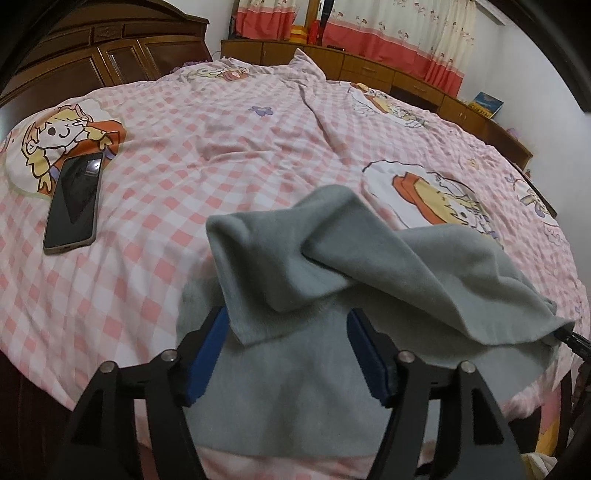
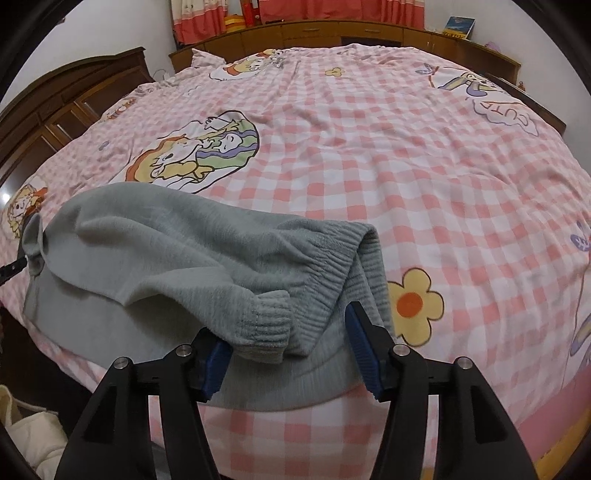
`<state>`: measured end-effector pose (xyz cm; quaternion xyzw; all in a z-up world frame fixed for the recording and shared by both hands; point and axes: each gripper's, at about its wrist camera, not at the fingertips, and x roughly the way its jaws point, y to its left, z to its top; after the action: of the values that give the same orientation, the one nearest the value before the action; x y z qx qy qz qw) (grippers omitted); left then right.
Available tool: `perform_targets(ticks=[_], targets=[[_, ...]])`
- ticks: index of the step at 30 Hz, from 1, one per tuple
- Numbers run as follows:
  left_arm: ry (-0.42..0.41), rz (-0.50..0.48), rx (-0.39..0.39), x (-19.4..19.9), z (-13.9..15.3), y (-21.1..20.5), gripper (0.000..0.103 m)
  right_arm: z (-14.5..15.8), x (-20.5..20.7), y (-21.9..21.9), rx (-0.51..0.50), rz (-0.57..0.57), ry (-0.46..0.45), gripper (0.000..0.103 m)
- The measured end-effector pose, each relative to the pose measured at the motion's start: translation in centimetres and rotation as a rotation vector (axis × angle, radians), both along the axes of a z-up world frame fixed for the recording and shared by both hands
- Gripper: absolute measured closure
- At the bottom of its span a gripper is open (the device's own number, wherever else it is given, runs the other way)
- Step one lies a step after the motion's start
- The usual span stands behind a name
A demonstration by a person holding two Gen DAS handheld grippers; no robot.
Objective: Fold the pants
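i see the grey pants (image 1: 388, 258) lying folded over near the edge of the pink checked bedspread (image 1: 221, 147). my left gripper (image 1: 288, 350) stands apart, pads off the cloth. my right gripper (image 2: 288, 354) is also apart, the ribbed cuff (image 2: 266, 325) loose between its pads.

Grey pants (image 1: 332, 258) between parted left gripper (image 1: 288, 325)

Wide bed under a pink-and-white checked cartoon-print cover (image 1: 221, 147), dark carved wooden wardrobe (image 1: 96, 55) left, low wooden cabinets (image 2: 332, 33) behind, red-and-cream curtains (image 1: 388, 29), white walls (image 1: 535, 92)
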<state>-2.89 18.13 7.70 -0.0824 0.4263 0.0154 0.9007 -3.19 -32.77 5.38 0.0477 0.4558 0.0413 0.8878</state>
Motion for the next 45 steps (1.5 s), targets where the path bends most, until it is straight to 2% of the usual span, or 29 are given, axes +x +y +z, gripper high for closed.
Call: perform_targets(ticks=[5, 10, 13, 18, 23, 29, 34, 38, 40, 42, 45], targets=[[-0.015, -0.055, -0.044, -0.8, 0.8, -2.1, 0.030, 0.4, -1.3, 0.1, -0.019, -0.004, -0.010, 0.045], [-0.026, -0.138, 0.048, -0.5, 1.3, -6.1, 0.029, 0.8, -2.8, -0.3, -0.040, 0.011, -0.012, 0.044], [-0.004, -0.172, 0.034, 0.3, 1.1, -8.2, 0.028, 0.8, -3.4, -1.0, -0.026, 0.000, -0.009, 0.042], [0.052, -0.172, -0.084, 2.0, 0.2, -10.2, 0.028, 0.6, -4.4, -1.8, 0.005, -0.027, -0.007, 0.041], [0.062, -0.133, -0.104, 3.1, -0.2, -10.8, 0.028, -0.3, -5.0, -3.0, -0.024, -0.062, 0.023, 0.041], [0.117, -0.052, -0.172, 4.4, -1.3, -10.2, 0.029, 0.8, -4.6, -4.0, 0.048, -0.095, -0.030, 0.041], [0.119, -0.043, -0.169, 4.8, -1.7, -10.7, 0.029, -1.1, -3.0, -2.5, 0.046, -0.041, 0.008, 0.041], [0.134, -0.026, -0.151, 5.3, -2.6, -11.1, 0.032, -4.4, -2.2, -2.0, 0.045, -0.017, 0.088, 0.040], [0.146, -0.023, -0.148, 5.7, -3.1, -11.3, 0.036, -5.3, -2.3, -2.0, 0.041, 0.002, 0.080, 0.037], [0.143, -0.014, -0.140, 5.7, -3.3, -11.4, 0.039, -5.6, -2.2, -2.1, 0.080, 0.031, 0.079, 0.025], [0.138, -0.022, -0.149, 5.7, -3.4, -11.5, 0.040, -5.7, -2.1, -2.1, 0.094, 0.071, 0.094, 0.022]])
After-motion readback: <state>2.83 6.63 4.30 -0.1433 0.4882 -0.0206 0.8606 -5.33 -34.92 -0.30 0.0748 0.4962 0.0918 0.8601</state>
